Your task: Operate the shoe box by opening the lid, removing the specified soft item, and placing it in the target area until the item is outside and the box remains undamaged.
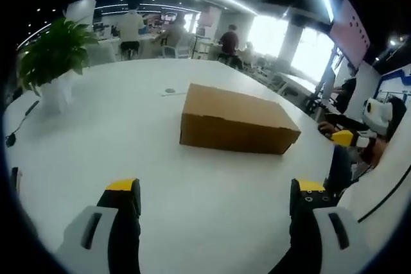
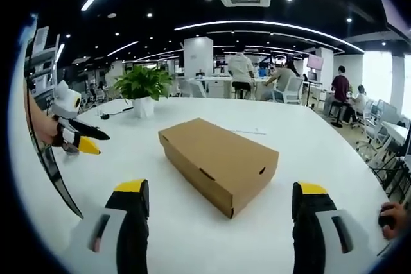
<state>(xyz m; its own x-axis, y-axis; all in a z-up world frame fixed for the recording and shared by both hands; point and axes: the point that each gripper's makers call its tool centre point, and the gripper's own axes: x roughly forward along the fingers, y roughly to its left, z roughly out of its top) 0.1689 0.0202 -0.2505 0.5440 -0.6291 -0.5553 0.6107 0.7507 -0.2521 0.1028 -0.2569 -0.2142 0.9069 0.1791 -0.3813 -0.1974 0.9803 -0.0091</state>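
A brown cardboard shoe box (image 1: pixel 237 121) lies on the white table (image 1: pixel 115 133) with its lid closed. In the left gripper view my left gripper (image 1: pixel 218 200) is open, its yellow-tipped jaws wide apart, well short of the box. The right gripper (image 1: pixel 352 139) shows at that view's right edge. In the right gripper view the same box (image 2: pixel 218 158) sits ahead, one corner pointing toward me. My right gripper (image 2: pixel 219 202) stands open just short of that corner, with nothing between its jaws. The left gripper (image 2: pixel 77 134) shows at the left, held by a hand.
A potted green plant (image 1: pixel 54 56) stands at the table's far left, also in the right gripper view (image 2: pixel 142 88). A thin cable (image 1: pixel 19 123) lies near it. Several people sit at desks behind. A hand (image 2: pixel 393 217) rests at the table's right edge.
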